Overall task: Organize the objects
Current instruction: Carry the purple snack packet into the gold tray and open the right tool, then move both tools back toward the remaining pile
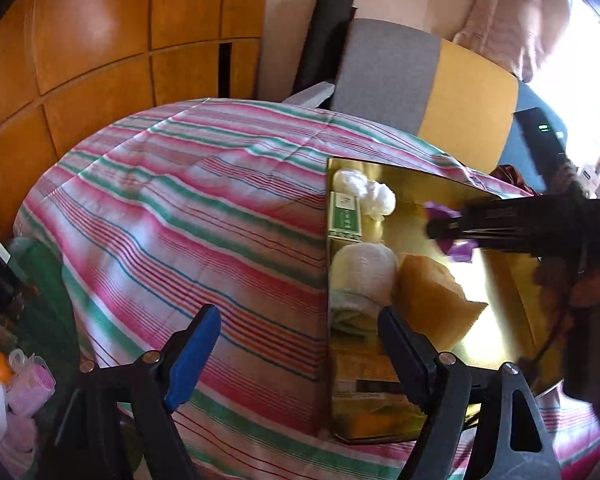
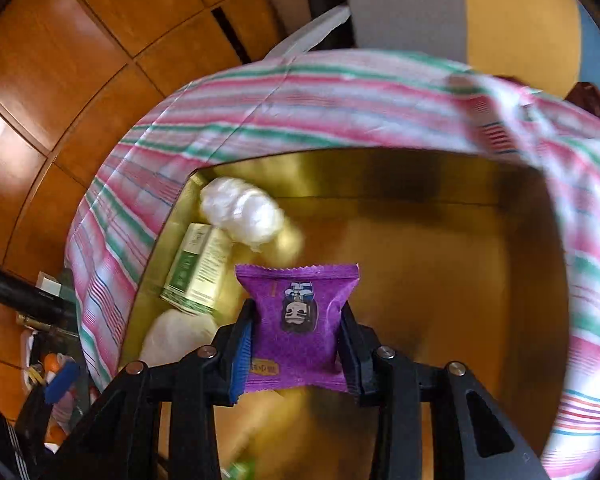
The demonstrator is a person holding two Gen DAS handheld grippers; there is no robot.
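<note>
While gripping purple packet [image 2: 300, 320], right claw [image 2: 298, 312] downward-tilted.

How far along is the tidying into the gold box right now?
Partly done. Already in the gold box: a white wad, a green carton, a white roll and a tan block, all along its left side. In hand: the right gripper has its jaws shut on a purple packet above the box floor. The left gripper is open and holds nothing. Left: small items beside the table.
</note>
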